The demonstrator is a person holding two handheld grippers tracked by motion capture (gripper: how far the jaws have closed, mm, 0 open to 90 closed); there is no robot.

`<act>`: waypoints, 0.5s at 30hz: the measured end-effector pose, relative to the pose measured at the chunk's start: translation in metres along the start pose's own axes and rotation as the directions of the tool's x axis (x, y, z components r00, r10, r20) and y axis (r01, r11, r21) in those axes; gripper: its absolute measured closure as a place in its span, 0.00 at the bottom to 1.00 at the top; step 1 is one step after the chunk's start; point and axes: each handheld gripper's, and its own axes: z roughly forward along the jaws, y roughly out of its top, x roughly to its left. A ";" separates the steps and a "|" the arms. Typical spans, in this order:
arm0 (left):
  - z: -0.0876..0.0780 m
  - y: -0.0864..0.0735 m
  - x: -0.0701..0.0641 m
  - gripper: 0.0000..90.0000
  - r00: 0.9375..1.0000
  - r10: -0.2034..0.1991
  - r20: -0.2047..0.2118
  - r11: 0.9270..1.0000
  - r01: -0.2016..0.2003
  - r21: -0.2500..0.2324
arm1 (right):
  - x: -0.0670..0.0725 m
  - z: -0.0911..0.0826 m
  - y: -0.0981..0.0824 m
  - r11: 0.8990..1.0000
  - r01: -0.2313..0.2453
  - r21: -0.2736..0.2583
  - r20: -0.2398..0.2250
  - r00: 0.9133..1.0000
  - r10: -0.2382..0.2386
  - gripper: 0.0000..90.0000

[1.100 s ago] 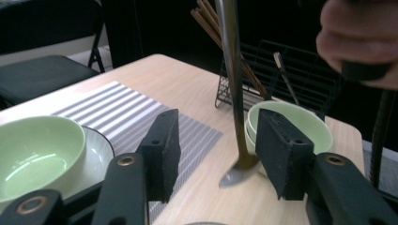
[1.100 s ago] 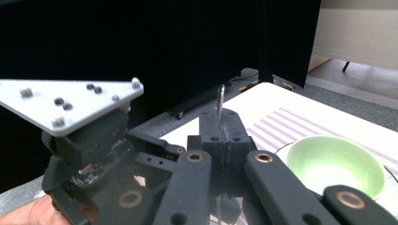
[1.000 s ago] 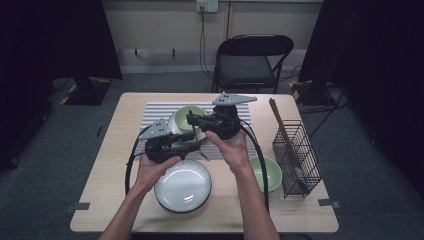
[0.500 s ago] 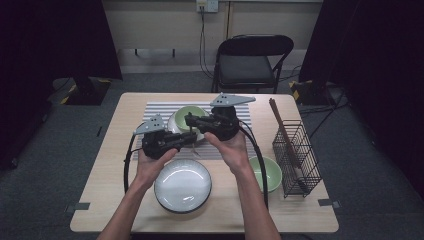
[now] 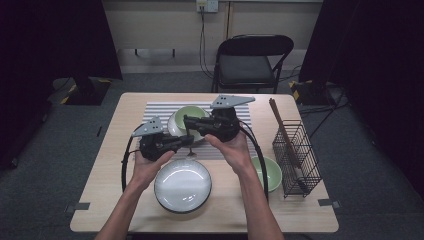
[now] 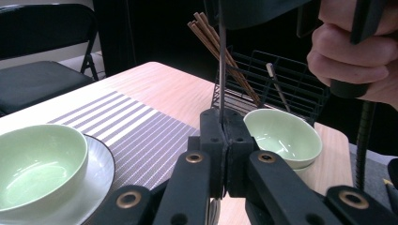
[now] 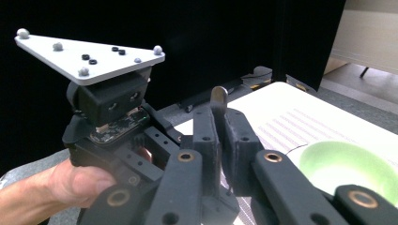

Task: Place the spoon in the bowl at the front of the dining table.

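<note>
A thin metal utensil [image 6: 220, 70] runs between both grippers above the striped placemat [image 5: 160, 110]. My left gripper [image 6: 224, 119] is shut on its lower part, and its jaws have just been closing on it. In the high view this gripper [image 5: 191, 139] sits left of centre. My right gripper [image 7: 219, 115] still pinches the rounded handle end [image 7: 218, 96], though its jaws have just been opening a little. From above, the right gripper [image 5: 186, 120] hangs over a green bowl [image 5: 187, 116] on a white plate.
A large white plate [image 5: 183, 185] lies near the front edge. A second green bowl [image 5: 272, 172] sits at the right, beside a black wire basket [image 5: 297, 155] holding chopsticks. A folding chair [image 5: 250, 60] stands behind the table.
The left gripper has drawn slightly to the left and up the table. The right hand has stayed put.
</note>
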 end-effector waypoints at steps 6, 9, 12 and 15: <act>-0.001 0.002 0.001 0.95 1.000 -0.002 0.010 1.000 0.003 -0.006 | 0.000 -0.001 -0.001 1.000 0.006 -0.016 -0.011 1.000 -0.006 1.00; -0.002 0.002 0.002 0.94 1.000 -0.006 0.012 1.000 0.006 -0.019 | 0.000 -0.001 -0.001 1.000 0.012 -0.018 -0.011 1.000 -0.012 1.00; -0.005 0.004 0.003 0.91 0.999 -0.025 0.032 0.999 0.027 -0.043 | 0.001 0.000 -0.002 1.000 0.015 -0.007 -0.015 1.000 -0.015 1.00; -0.008 0.005 0.005 0.91 0.999 -0.026 0.027 0.999 0.027 -0.045 | 0.001 0.002 -0.005 1.000 0.010 -0.008 -0.023 1.000 -0.011 1.00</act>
